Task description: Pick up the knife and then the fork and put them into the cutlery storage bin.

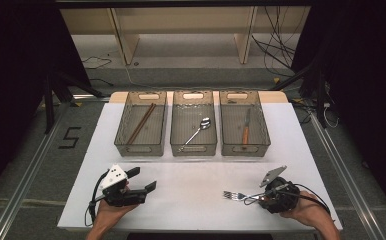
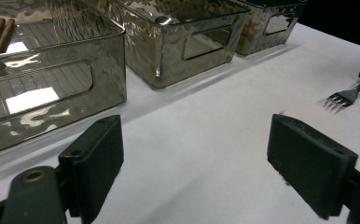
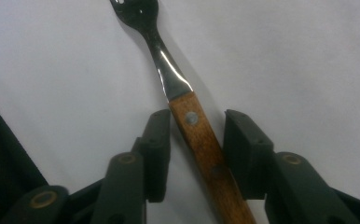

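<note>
A fork point(image 1: 236, 195) with a wooden handle lies on the white table point(image 1: 191, 175) at the front right, tines pointing left. My right gripper point(image 1: 257, 197) straddles its handle: in the right gripper view the handle point(image 3: 194, 128) runs between the two black pads, brushing the left one, while a gap shows at the right one. At the front left my left gripper point(image 1: 145, 178) rests in a hand, jaws wide apart with nothing between them point(image 2: 194, 144). From there the fork's tines point(image 2: 341, 98) show far to the right.
Three smoky clear bins stand in a row at the back of the table. The left bin point(image 1: 140, 150) holds brown chopsticks point(image 1: 141, 122), the middle bin point(image 1: 193, 149) a spoon point(image 1: 196, 132), the right bin point(image 1: 246, 150) a wooden-handled knife point(image 1: 246, 131). Bare table separates the grippers.
</note>
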